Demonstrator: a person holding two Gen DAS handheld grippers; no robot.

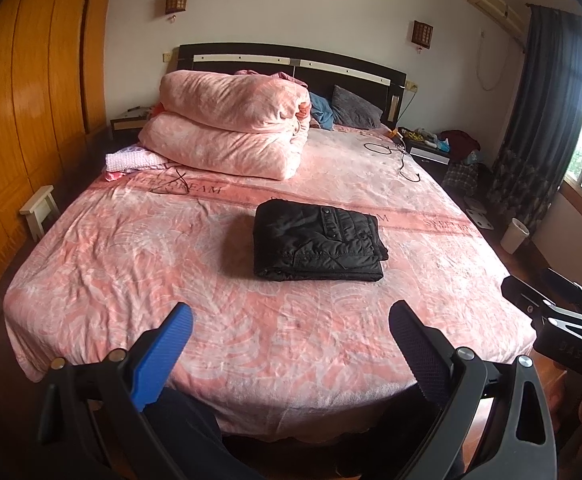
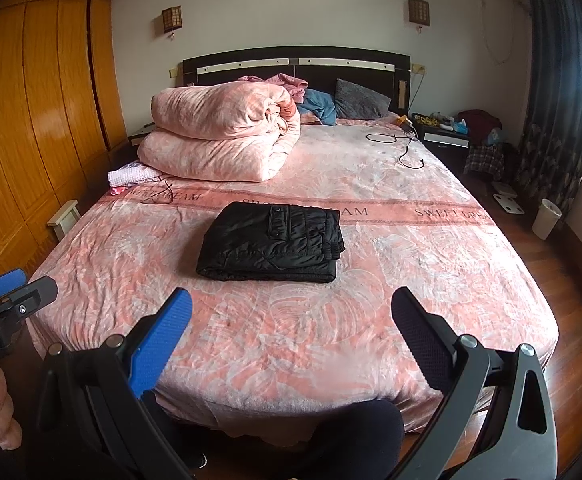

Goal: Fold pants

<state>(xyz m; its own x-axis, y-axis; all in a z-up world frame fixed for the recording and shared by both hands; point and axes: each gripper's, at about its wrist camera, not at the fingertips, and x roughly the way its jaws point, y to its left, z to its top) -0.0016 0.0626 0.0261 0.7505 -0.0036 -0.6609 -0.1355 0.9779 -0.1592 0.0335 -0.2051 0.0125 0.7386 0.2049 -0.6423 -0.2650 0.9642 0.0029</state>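
The black padded pants [image 1: 317, 240] lie folded into a compact rectangle on the middle of the pink bed [image 1: 131, 264]; they also show in the right wrist view [image 2: 273, 242]. My left gripper [image 1: 291, 320] is open and empty, held back over the bed's near edge, well short of the pants. My right gripper [image 2: 293, 308] is open and empty too, also back at the foot of the bed. Each gripper shows at the edge of the other's view, the right one [image 1: 551, 312] and the left one [image 2: 11, 292].
A folded pink duvet [image 1: 231, 132] is stacked at the head of the bed beside pillows [image 1: 355, 108]. Black cables [image 1: 403, 160] lie on the bed's far right. A small white stool [image 1: 41, 210] stands left of the bed, a white bin [image 1: 515, 234] right. A wooden wardrobe [image 1: 23, 100] lines the left wall.
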